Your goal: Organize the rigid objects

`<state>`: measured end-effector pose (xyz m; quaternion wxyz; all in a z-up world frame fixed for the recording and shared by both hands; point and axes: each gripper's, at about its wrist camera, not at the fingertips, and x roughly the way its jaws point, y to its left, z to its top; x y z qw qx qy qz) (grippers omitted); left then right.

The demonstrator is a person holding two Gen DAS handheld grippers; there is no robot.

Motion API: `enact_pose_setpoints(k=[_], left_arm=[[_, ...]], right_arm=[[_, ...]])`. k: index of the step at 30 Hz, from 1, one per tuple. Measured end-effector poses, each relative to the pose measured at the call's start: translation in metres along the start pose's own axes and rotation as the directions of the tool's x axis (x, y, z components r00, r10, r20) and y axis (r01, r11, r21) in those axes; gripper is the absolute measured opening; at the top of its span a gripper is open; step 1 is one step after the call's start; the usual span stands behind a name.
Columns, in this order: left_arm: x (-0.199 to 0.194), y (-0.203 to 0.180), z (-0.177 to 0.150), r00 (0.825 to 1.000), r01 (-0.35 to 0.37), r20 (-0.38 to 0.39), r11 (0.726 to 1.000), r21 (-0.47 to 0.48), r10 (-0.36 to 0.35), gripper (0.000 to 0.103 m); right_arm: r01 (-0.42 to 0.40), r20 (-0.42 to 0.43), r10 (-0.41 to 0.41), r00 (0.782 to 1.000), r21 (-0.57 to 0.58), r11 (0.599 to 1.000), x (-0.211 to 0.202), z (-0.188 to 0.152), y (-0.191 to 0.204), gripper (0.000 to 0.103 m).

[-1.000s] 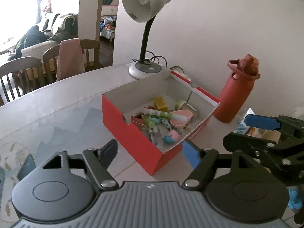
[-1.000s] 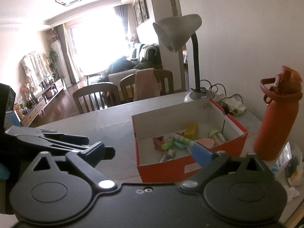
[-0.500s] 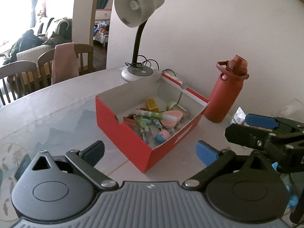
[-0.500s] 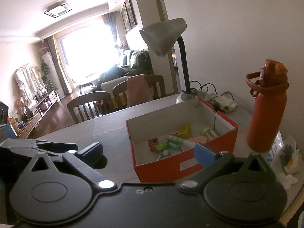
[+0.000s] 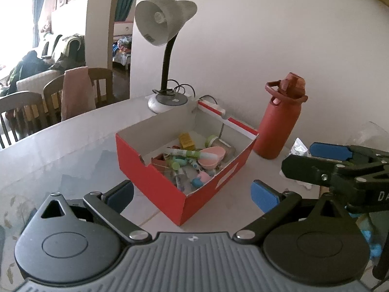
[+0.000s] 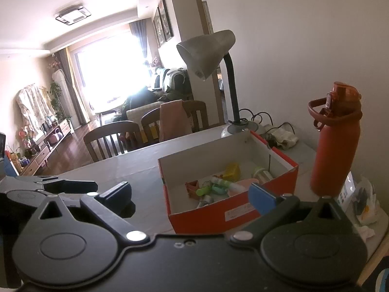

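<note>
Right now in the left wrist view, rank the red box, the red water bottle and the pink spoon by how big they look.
1. red box, largest, though nearest the camera.
2. red water bottle, clearly smaller.
3. pink spoon, smallest, lying inside the box.

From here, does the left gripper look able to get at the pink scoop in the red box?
Probably yes. The left gripper is open and empty, the red box has no lid, and the pink scoop lies on top of the clutter. A white tube lies right beside it.
</note>
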<state>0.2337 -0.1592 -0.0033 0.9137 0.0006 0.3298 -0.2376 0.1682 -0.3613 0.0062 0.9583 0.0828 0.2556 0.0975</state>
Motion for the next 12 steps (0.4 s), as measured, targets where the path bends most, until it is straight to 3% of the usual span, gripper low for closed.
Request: enact_pose_setpoints(k=[12], left_arm=[[0.0020,0.0016,-0.0019,1.000,-0.017,-0.009,1.000,0.011,0.018,0.103]], right_arm=[[0.007,-0.010,-0.007,1.000,0.018,1.000,-0.0004,-0.0036,0.0044,0.102]])
